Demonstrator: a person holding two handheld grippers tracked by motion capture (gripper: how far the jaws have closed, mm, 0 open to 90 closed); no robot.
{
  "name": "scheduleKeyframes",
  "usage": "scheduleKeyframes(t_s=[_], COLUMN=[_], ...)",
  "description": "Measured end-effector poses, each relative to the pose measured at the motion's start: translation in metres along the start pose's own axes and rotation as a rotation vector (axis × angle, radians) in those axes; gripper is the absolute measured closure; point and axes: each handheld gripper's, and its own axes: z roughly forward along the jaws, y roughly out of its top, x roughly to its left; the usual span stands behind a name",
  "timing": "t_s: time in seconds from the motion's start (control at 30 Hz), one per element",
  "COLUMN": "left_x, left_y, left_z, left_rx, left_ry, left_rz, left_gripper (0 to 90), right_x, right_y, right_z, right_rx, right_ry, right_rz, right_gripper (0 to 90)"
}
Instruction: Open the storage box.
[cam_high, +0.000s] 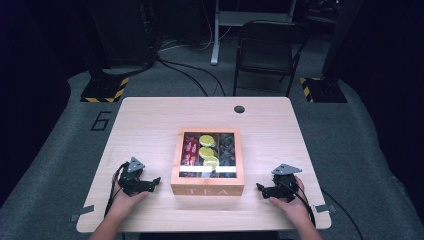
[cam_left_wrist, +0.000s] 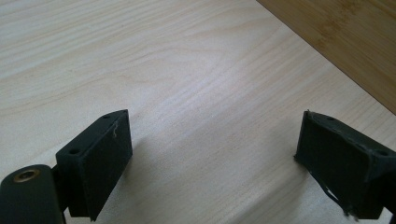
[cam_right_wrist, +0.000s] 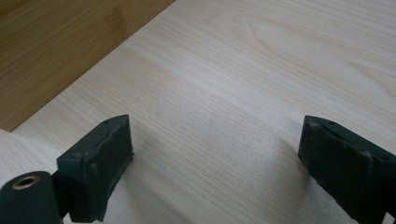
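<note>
Two handheld black two-jaw grippers rest low on the pale wooden table (cam_high: 150, 115), one on either side of a square light-wood tea box (cam_high: 207, 189) with a clear window lid and "TEA" lettered on its near wall. Left gripper (cam_high: 156, 181) sits just beside the box's left wall, pointing toward it; jaws stand wide apart, nothing between them, bare tabletop visible in the gap in the left gripper view. Right gripper (cam_high: 259, 188) sits a little off the box's right wall, likewise pointing inward; jaws spread wide and empty, the box's side showing as a darker wood band at upper left in the right gripper view. Box stands near the table's middle, lid shut; through the window: red packets at left, yellow-green round labels in the centre, dark packets at right. Judgement: starting posture, approach not yet begun. Next move likely calls for one gripper to reach the lid's front edge and lift it while the other steadies the box; the lid's edge looks thin, so a careful, level approach is needed.
</note>
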Motion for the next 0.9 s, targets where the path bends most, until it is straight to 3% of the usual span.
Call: scheduleKeyframes(t_s=[0.53, 0.9], left_x=[-0.0009, -0.0022], left_y=[-0.0013, -0.002], left_z=[-0.0014, -0.0031], left_rx=[-0.006, -0.008], left_ry=[0.0, 0.009], left_rz=[-0.011, -0.01], left_gripper=[11.7, 15.6], right_x=[0.0015, 0.0025], right_y=[0.0001, 0.0019], right_z=[0.0003, -0.0021], right_rx=[-0.004, 0.011], right_ry=[-0.014, -0.021], right_rz=[0.016, 0.029], right_gripper=[10.1, 16.3])
